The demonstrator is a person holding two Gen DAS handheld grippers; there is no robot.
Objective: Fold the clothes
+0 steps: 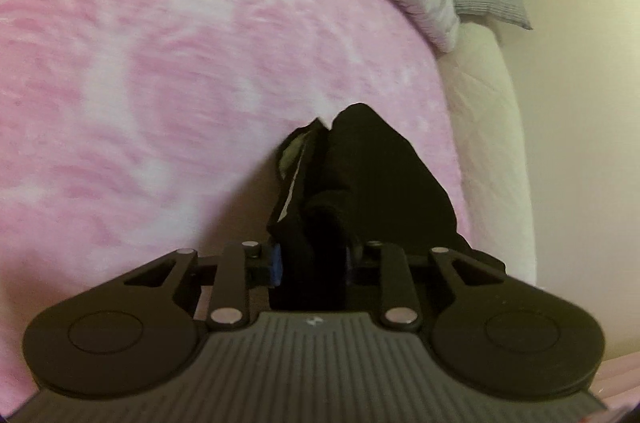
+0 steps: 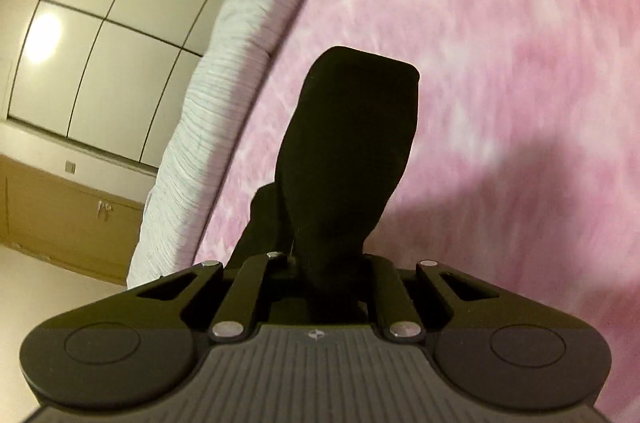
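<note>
the left hand-held gripper (image 1: 310, 259) has its jaws drawn in on a bunched fold of the black garment (image 1: 360, 183), which rises between them and drapes forward over the pink fuzzy blanket (image 1: 160, 63) covering the bed. a pale label or lining shows at the cloth's left edge in that view. the right hand-held gripper (image 2: 328, 275) is likewise pinched nearly closed on another part of the black garment (image 2: 348, 143), which stands up ahead of it like a dark column. holding two separate spots at once looks meant to lift the piece clear of the blanket so it can hang straight, be shaken flat and then laid down for folding; the fold itself seems not yet begun. the grips sit on thick gathers rather than clean corners, so the cloth may sag or twist between them. a grey striped quilt (image 2: 208, 111) lies along the bed's edge, with cabinet doors (image 2: 100, 23) beyond.
</note>
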